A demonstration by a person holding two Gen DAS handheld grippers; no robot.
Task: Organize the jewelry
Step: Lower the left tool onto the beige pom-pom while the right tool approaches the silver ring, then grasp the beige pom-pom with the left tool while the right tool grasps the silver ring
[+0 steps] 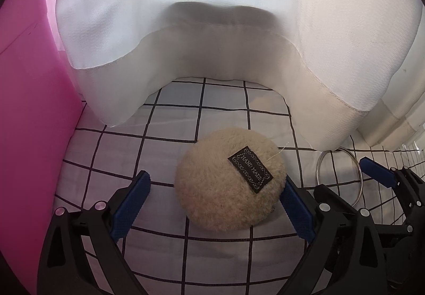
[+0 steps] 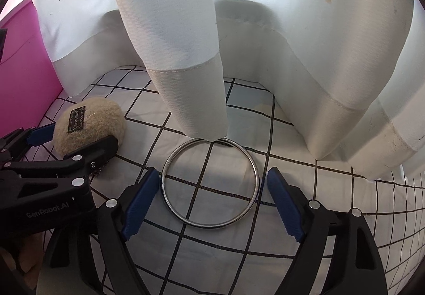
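A round beige fuzzy pouch (image 1: 229, 182) with a black "HAND MADE" label lies on the checked cloth (image 1: 170, 119). My left gripper (image 1: 215, 202) is open, its blue fingers either side of the pouch, the right finger touching it. A silver bangle (image 2: 209, 183) lies flat on the cloth. My right gripper (image 2: 209, 204) is open around the bangle, fingers just outside its rim. The bangle also shows in the left wrist view (image 1: 338, 175), and the pouch in the right wrist view (image 2: 89, 126).
A white curtain (image 1: 212, 29) hangs close behind both objects, one fold (image 2: 186, 82) touching the bangle's far edge. A pink wall or panel (image 1: 29, 109) stands at the left. The left gripper's body (image 2: 53, 170) sits close beside the right one.
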